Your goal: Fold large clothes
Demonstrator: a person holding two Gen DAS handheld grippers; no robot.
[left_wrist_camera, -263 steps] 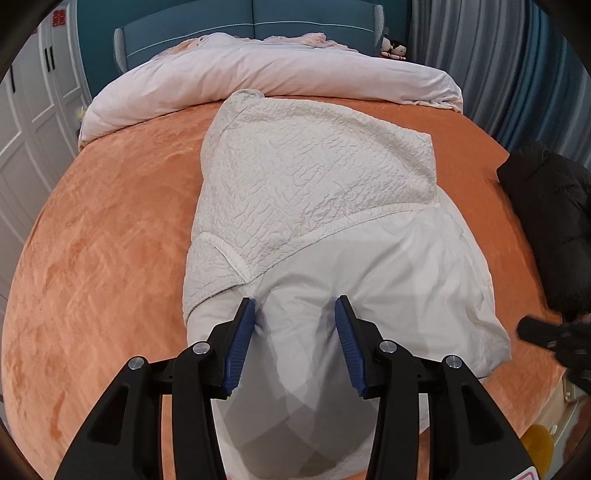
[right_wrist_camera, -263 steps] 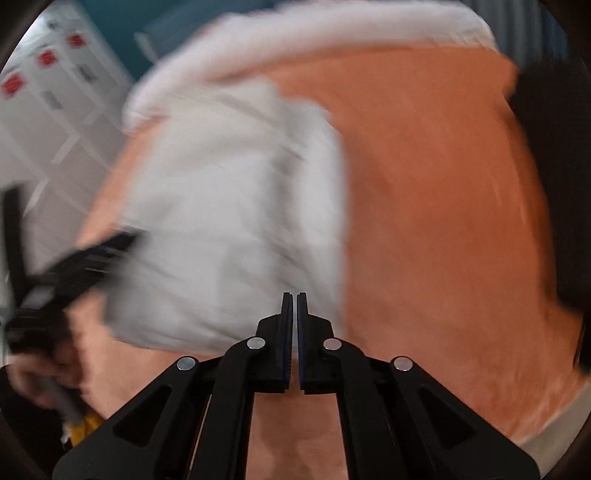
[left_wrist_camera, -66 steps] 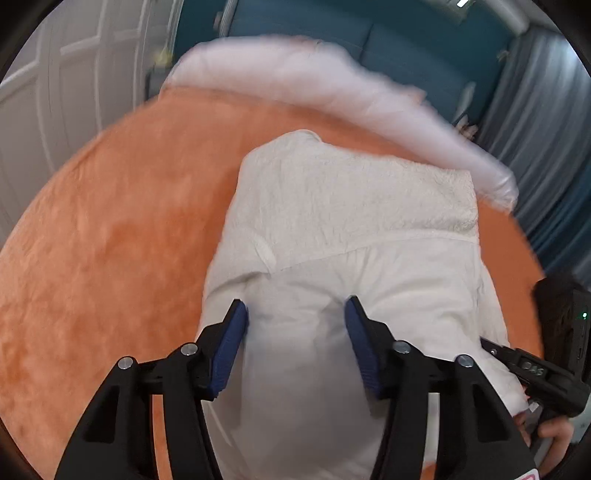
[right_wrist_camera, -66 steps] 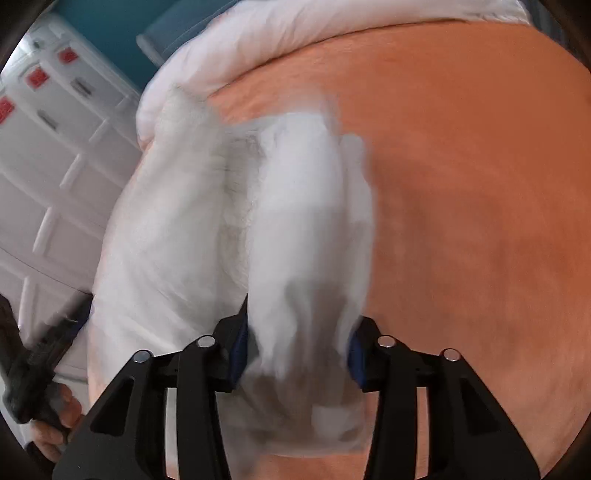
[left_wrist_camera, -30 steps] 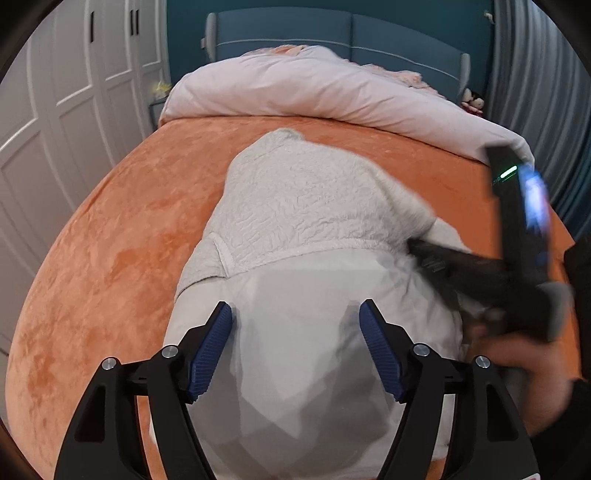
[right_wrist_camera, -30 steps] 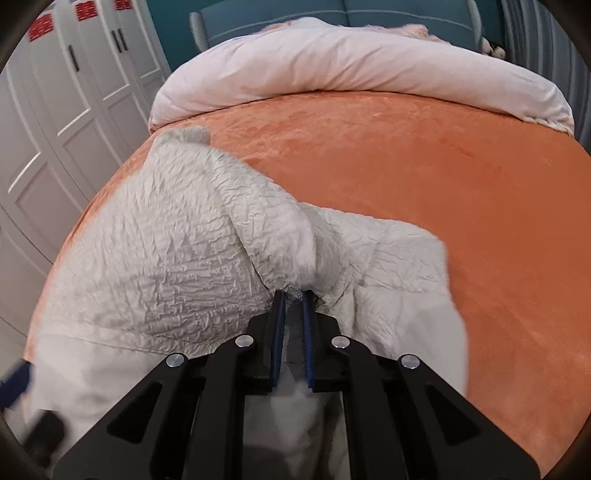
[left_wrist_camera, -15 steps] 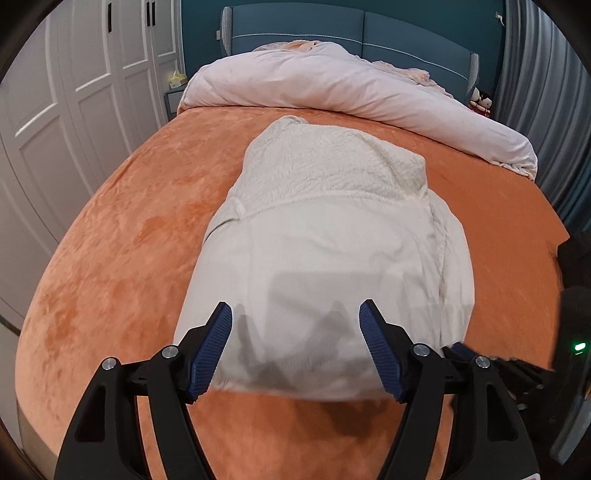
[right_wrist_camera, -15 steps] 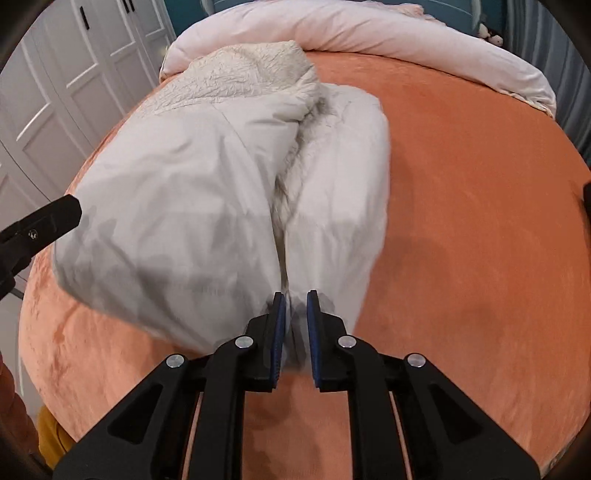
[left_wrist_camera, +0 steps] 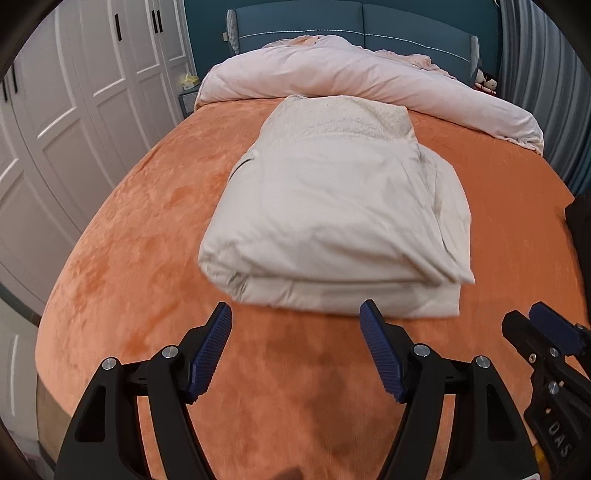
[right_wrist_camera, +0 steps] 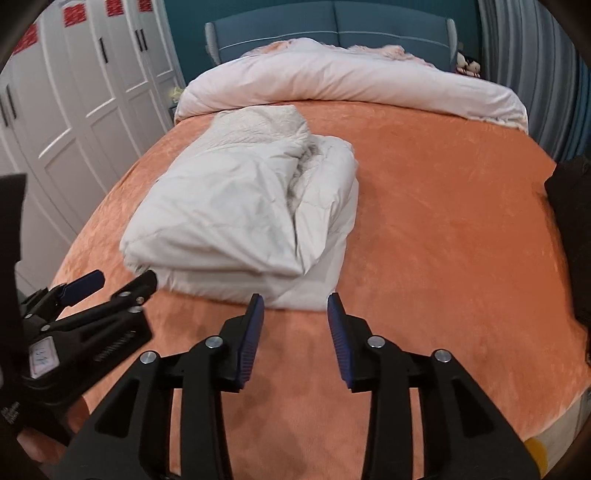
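Note:
A cream-white padded garment point(left_wrist_camera: 332, 218) lies folded in a thick bundle on the orange bed cover point(left_wrist_camera: 147, 236), its textured lining showing at the far end. It also shows in the right wrist view point(right_wrist_camera: 243, 210). My left gripper point(left_wrist_camera: 295, 321) is open and empty, just short of the bundle's near edge. My right gripper point(right_wrist_camera: 295, 306) is open and empty, just short of the bundle's near right corner. Each gripper shows in the other's view: the right one point(left_wrist_camera: 539, 325) and the left one point(right_wrist_camera: 110, 284).
A pale pink duvet point(left_wrist_camera: 362, 77) is heaped across the head of the bed before a blue headboard point(left_wrist_camera: 354, 22). A black garment point(right_wrist_camera: 572, 206) lies at the bed's right edge. White wardrobe doors point(left_wrist_camera: 74, 92) stand on the left.
My right gripper has let go of the garment's fold and opened. Both grippers have drawn back from the bundle, which now lies flat on the bed.

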